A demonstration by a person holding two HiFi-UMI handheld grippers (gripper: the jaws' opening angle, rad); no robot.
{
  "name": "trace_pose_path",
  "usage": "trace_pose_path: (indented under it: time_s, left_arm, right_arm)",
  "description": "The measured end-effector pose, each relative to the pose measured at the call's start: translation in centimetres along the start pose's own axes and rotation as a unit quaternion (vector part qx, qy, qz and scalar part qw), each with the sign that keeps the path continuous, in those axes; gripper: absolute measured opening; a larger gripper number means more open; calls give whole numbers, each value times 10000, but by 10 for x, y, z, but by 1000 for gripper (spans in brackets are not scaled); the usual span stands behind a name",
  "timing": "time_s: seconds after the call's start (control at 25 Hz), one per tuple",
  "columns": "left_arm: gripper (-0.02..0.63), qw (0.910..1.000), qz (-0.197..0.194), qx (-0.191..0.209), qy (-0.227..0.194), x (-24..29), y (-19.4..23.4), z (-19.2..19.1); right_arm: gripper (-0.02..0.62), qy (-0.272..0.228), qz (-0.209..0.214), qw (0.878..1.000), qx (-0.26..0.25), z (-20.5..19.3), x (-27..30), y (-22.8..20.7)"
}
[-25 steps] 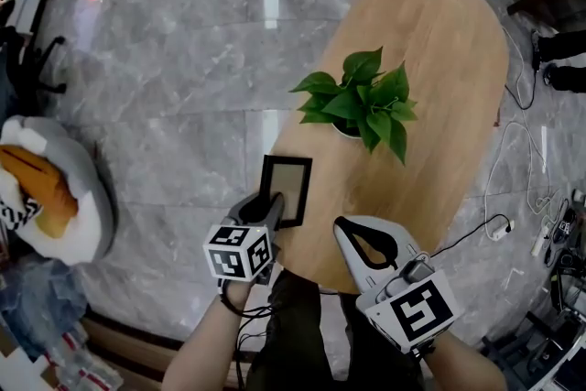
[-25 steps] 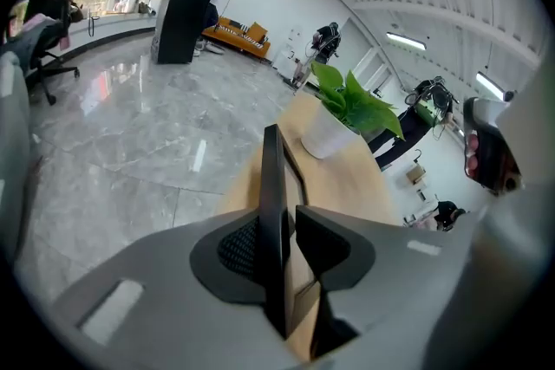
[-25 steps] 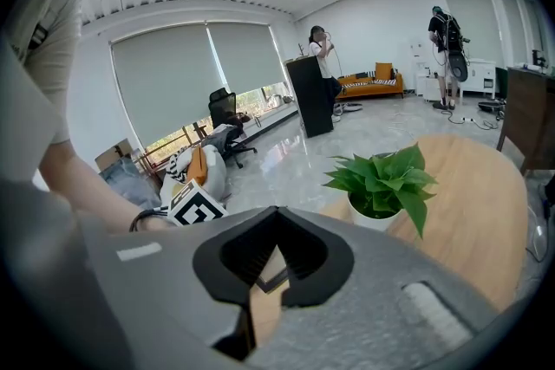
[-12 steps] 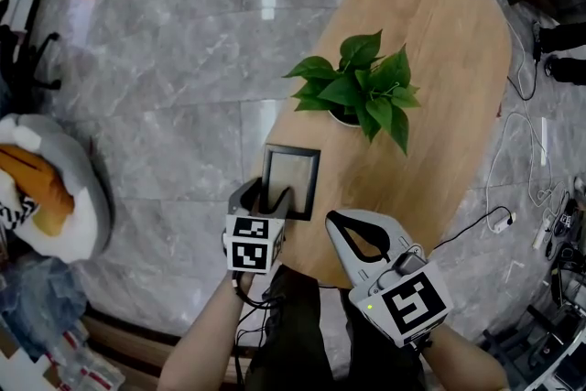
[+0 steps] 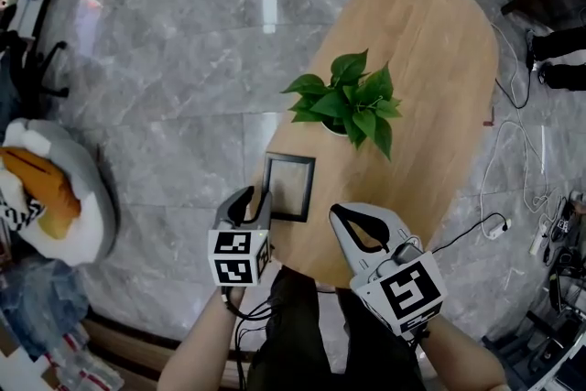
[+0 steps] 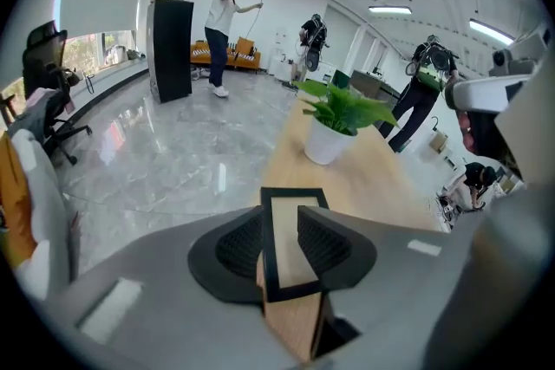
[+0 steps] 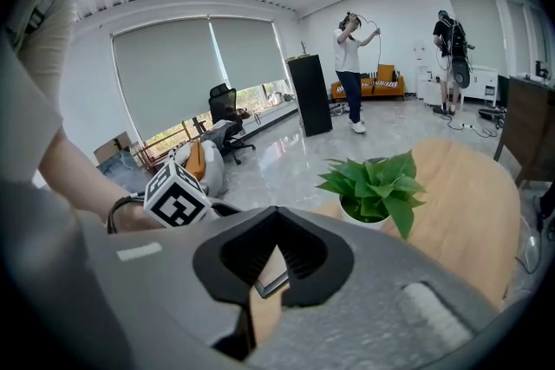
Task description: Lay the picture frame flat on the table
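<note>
The black picture frame (image 5: 288,187) with a pale inside lies flat on the wooden table (image 5: 430,59), near its left front edge. My left gripper (image 5: 249,200) hovers just short of the frame's near edge, clear of it. Its jaws have just been closing and stand apart with nothing between them. In the left gripper view the frame (image 6: 290,243) shows through the gap of that gripper (image 6: 279,217), lying on the table beyond. My right gripper (image 5: 335,212) is to the right of the frame at the table's front edge, jaws shut and holding nothing (image 7: 277,217).
A potted green plant (image 5: 348,101) stands on the table just behind the frame. A white and orange plush (image 5: 46,192) lies on the grey floor at left. Cables (image 5: 513,151) run over the floor at right. People stand far off across the room (image 6: 227,30).
The frame went from tilted in the left gripper's grip to lying flat on the table. The left gripper opened, let it go and drew back toward me. The right gripper stayed put.
</note>
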State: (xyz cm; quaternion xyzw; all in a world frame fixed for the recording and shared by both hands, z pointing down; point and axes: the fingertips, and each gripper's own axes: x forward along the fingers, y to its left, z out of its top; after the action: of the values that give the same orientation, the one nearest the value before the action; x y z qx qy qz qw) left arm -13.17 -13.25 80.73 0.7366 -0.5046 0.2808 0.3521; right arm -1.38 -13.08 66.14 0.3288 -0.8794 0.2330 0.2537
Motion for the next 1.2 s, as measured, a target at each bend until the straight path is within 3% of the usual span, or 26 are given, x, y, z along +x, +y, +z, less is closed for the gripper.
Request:
trace_pose_path:
  time_s: [0.16, 0.64, 1.0, 1.2]
  left_arm:
    - [72, 9989, 169, 220, -366, -34, -4, 34]
    - [41, 9912, 108, 681, -1126, -146, -49, 129]
    - [20, 9749, 77, 1247, -1844, -234, -79, 200]
    - [20, 9614, 83, 1573, -2258, -286, -98, 236]
  right_arm:
    - [2, -110, -98, 9998, -92, 24, -18, -1]
    - [2, -627, -282, 9964, -502, 121, -98, 22]
    - [2, -1205, -639, 9867, -883, 201, -164, 33]
    - [2, -1551, -770, 9776, -1196, 248, -208, 47]
